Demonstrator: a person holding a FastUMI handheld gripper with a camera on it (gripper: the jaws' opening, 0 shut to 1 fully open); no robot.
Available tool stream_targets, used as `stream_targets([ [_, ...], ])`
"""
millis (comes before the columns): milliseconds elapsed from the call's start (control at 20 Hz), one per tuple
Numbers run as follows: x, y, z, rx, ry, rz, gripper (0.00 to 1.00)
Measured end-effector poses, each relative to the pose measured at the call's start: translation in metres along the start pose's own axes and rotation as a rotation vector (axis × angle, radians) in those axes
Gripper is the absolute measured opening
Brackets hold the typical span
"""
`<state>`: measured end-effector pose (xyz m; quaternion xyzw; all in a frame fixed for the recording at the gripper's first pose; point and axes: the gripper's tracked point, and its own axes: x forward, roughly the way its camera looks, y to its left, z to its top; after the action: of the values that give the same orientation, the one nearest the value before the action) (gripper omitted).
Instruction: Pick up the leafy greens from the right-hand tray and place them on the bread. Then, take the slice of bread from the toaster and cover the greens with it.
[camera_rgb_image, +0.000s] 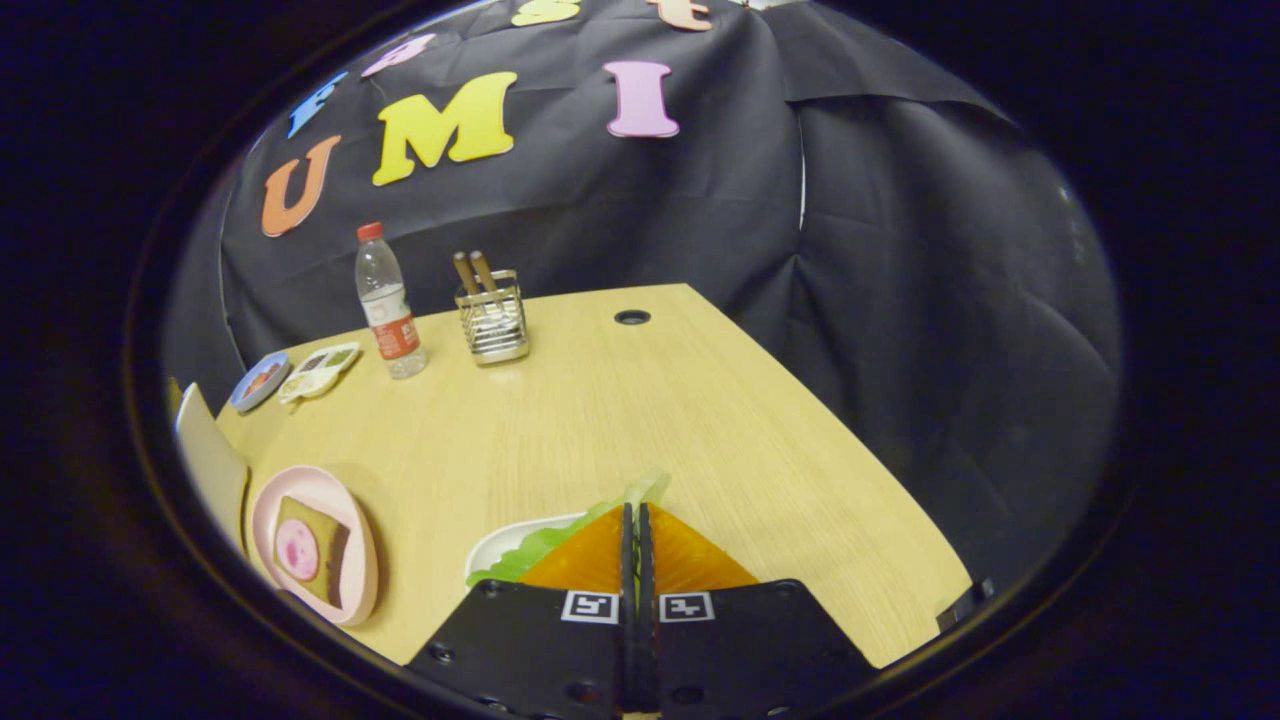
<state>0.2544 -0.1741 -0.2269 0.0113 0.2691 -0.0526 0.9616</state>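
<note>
gripper (636, 515) fingers pressed together, pinching leafy greens (560, 535) over white tray (495, 548). pink plate (355, 590) with bread (318, 552) off to the left, well apart.

A pale wooden table (640, 420) with a round cable hole (632, 317) is standing in a dim booth, black cloth (900, 300) hanging in folds behind it.

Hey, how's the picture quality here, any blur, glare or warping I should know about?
Gripper view: fisheye warping bows the table edges; lighting dim and warm, no strong glare; bottle and pink plate slightly soft; the gripper sharp, fingers closed together over the greens.
</note>
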Motion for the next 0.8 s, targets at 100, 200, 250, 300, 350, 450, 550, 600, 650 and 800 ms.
stream_targets([
  [100, -0.019, 0.006, 0.013, -0.015, -0.029, 0.008, 0.0],
  [200, -0.038, 0.014, 0.026, -0.032, -0.065, 0.017, 0.0],
  [250, -0.047, 0.017, 0.03, -0.044, -0.074, 0.012, 0.0],
  [300, -0.056, 0.023, 0.031, -0.059, -0.077, 0.015, 0.0],
  [350, -0.065, 0.03, 0.032, -0.073, -0.078, 0.023, 0.0],
  [450, -0.082, 0.042, 0.035, -0.099, -0.089, 0.025, 0.0],
  [550, -0.099, 0.062, 0.039, -0.121, -0.108, 0.051, 0.0],
  [600, -0.105, 0.071, 0.039, -0.131, -0.116, 0.061, 0.0],
  [650, -0.111, 0.081, 0.04, -0.14, -0.121, 0.076, 0.0],
  [800, -0.121, 0.114, 0.033, -0.164, -0.119, 0.127, 0.0],
])
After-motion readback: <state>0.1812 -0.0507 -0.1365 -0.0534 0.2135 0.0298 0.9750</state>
